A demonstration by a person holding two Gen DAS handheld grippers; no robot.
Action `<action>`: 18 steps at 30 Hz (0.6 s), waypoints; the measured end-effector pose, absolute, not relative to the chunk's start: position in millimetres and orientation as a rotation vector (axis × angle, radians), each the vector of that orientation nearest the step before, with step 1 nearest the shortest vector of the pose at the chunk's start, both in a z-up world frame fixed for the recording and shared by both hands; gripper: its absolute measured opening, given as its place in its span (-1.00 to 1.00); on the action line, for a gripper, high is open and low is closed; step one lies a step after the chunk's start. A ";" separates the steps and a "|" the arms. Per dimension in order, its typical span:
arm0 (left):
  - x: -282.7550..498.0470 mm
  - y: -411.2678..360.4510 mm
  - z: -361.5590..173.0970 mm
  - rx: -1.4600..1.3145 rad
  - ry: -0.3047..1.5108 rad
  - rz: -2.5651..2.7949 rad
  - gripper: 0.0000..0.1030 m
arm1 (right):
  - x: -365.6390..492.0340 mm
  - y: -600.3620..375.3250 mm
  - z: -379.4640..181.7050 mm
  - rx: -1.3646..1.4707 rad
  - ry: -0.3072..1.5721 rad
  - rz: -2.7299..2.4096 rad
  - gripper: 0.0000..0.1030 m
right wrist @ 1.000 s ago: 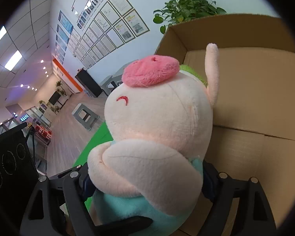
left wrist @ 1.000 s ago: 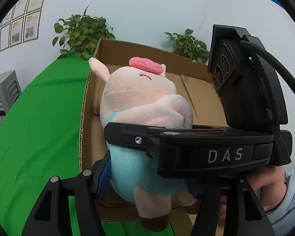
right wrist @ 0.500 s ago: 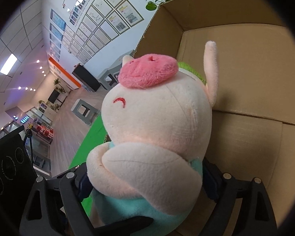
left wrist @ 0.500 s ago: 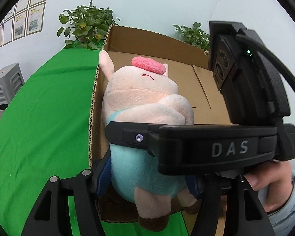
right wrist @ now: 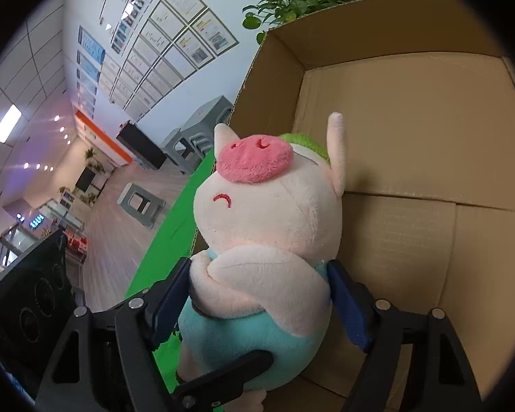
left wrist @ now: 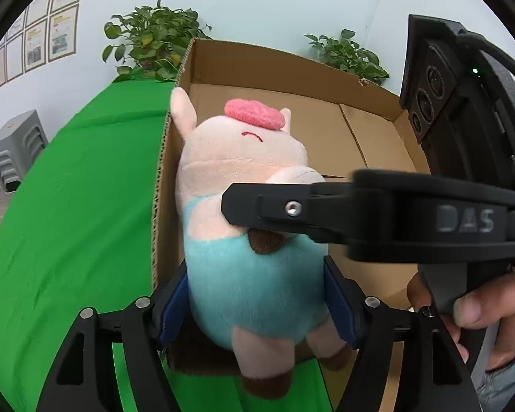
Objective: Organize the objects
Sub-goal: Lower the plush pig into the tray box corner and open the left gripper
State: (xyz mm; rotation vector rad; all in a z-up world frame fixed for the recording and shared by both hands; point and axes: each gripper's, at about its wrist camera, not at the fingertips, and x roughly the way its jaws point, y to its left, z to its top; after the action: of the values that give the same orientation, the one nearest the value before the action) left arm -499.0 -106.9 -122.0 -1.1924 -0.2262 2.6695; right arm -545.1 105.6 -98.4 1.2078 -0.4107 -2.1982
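Observation:
A plush pig (left wrist: 247, 178) with a pink snout and teal body hangs upright over the near left corner of an open cardboard box (left wrist: 257, 58). My left gripper (left wrist: 257, 305) has its blue pads against the sides of the teal belly, and its jaws are opening. In the left wrist view a black finger (left wrist: 274, 207) of the right gripper presses across the pig's chest. In the right wrist view the pig (right wrist: 267, 213) sits between the pads of my right gripper (right wrist: 257, 302), whose jaws are closing on its arm and body. The box floor (right wrist: 412, 120) lies behind the pig.
The box stands on a green cloth (left wrist: 68, 206). Potted plants (left wrist: 151, 44) line the white wall behind it. A person's hand (left wrist: 480, 302) holds the right gripper's handle at the right. Grey stools (right wrist: 140, 202) stand on the floor beyond the table.
The pig now sits farther from the right wrist camera and lower against the box. In the left wrist view the right gripper's finger has slid right across the pig, and the left pads stand wider apart.

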 end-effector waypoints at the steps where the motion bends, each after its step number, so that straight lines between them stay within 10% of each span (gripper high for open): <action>1: -490.4 -105.3 -119.8 -1.189 -0.219 2.677 0.35 | -543.0 104.6 -97.3 1.204 -0.402 -2.216 0.41; 8: -454.5 -127.4 -102.2 -1.117 -0.237 2.763 0.36 | -534.3 81.0 -91.8 1.206 -0.333 -2.367 0.36; 18: -443.9 -142.2 -111.8 -1.132 -0.270 2.765 0.36 | -528.0 103.6 -79.4 1.145 -0.449 -2.401 0.82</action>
State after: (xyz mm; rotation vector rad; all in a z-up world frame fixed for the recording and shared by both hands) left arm -443.9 -142.2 -111.8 -1.1324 -0.2704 2.7650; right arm -528.0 103.6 -79.4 1.1449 -0.4488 -2.4006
